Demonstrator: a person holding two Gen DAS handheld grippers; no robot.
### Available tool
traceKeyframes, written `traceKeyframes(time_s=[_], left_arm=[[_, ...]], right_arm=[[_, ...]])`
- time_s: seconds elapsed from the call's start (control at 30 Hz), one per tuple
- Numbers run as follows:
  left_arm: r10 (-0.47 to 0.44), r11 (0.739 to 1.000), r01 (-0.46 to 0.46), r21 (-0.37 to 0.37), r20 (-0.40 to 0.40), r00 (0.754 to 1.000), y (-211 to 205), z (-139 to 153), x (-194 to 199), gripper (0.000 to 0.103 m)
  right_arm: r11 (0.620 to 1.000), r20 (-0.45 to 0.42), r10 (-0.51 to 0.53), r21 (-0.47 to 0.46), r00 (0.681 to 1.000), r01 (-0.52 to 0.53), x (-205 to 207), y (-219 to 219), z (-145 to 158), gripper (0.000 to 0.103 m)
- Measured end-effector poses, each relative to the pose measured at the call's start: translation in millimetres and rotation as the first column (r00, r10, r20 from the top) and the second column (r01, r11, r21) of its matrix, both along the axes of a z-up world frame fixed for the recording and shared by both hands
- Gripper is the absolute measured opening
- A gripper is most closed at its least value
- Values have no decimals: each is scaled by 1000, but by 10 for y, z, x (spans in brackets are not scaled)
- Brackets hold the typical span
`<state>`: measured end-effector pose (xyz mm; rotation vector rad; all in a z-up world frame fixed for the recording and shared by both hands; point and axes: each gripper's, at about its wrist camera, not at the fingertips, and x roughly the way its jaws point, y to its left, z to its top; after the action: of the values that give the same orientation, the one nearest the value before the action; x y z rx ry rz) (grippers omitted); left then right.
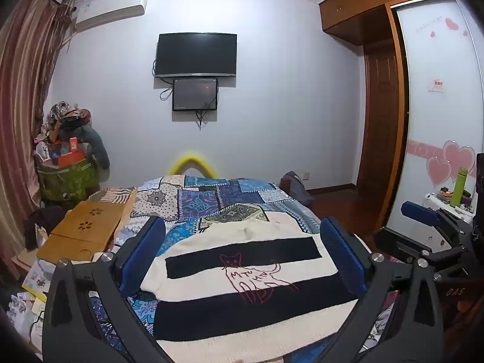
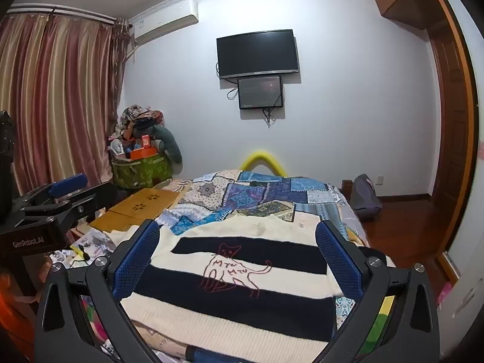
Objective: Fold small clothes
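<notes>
Item: striped knit sweater (image 1: 248, 296) with cat outline, lying flat on patchwork bedspread (image 1: 211, 199) | Left gripper (image 1: 242, 251): hovering over sweater, fingers (image 1: 145, 251) spread wide, gripping nothing | Right gripper (image 2: 239, 254): hovering alongside, fingers (image 2: 338, 257) likewise released | Nearby: wooden lap tray (image 1: 87, 230) sitting at bed's left edge

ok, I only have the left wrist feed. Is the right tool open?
Observer: Yes. The right tool is wide open, with nothing gripped. The cream and black striped knitted sweater lies flat below it.
Operator: Anything by the sweater's right edge?
Observer: A flat green and yellow item, partly behind the tool's finger. I cannot tell what it is.
Operator: Left tool from outside?
Observer: The left tool is clear of the sweater, with white GenRobot.AI lettering on its body.
</notes>
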<state>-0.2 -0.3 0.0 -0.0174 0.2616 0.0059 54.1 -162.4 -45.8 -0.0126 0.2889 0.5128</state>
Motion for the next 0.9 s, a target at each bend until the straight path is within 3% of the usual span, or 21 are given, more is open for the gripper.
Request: traceKeyframes(time_s=[0.9], left_arm=[[-21, 999, 20, -30, -37, 999, -20, -125, 131, 103]], right_arm=[[1000, -32, -25, -3, 999, 25, 60, -51, -4, 102]])
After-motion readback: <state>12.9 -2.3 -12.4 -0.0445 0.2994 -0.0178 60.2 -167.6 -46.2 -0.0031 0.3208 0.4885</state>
